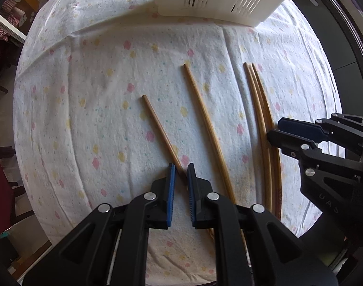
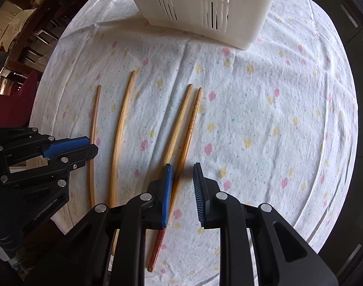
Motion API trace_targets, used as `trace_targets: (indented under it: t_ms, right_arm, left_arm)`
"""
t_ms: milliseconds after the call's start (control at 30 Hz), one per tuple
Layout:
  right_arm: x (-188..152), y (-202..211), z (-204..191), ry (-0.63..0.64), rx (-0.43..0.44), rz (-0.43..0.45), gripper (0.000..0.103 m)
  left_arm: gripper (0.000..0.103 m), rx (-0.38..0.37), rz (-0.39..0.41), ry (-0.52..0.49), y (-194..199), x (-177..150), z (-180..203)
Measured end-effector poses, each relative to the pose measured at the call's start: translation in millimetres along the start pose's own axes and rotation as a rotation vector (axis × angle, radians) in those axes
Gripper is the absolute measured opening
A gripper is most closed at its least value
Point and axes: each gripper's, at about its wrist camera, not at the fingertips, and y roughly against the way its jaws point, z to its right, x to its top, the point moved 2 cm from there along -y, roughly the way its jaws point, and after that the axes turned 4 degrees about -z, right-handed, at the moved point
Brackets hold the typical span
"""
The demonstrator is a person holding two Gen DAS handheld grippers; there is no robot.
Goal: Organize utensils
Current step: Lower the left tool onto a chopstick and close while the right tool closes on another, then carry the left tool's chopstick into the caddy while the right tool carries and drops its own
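Left gripper (image 1: 181, 166): I have it pointing down at the table, jaws drawn narrow around the leftmost chopstick (image 1: 160, 130). The stick runs between the blue pads (image 1: 172, 186); I cannot tell whether they press on it.
Right gripper (image 2: 182, 166): I see it low over the pair of chopsticks (image 2: 181, 128), jaws a modest gap apart. The left pad (image 2: 167, 190) lies over the pair and nothing sits between the pads.
Second chopstick (image 1: 208, 128): it lies alone on the cloth, between the leftmost stick and the pair.
Pair: the two sticks lie side by side, tips close; the right one has a reddish patterned end nearest me.
Basket (image 1: 219, 4): white, slotted walls, standing at the far edge beyond all the stick tips.
Tablecloth (image 1: 86, 119): pale, with pink and yellow flowers, creased.
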Motion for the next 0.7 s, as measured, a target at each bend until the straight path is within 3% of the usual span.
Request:
trace_targets:
  t_ms: [167, 300, 500, 700]
  right_arm:
    - [7, -4, -16, 0.02, -0.098, 0.01, 0.014]
    - [5, -4, -16, 0.005, -0.098, 0.027, 0.007]
    - [-15, 20, 2, -0.023, 0.003, 0.108, 0.007]
    - [-48, 64, 21, -0.047, 0.112, 0.253, 0.007]
  left_arm:
    - [0.011, 0.009, 0.009, -0.003, 1, -2, 4]
    - [0.01, 0.006, 0.018, 0.002, 2, -5, 6]
    - [0.009, -0.02, 0.03, 0.018, 4, -10, -3]
    - [0.007, -0.062, 0.089, 0.019, 18, -19, -11]
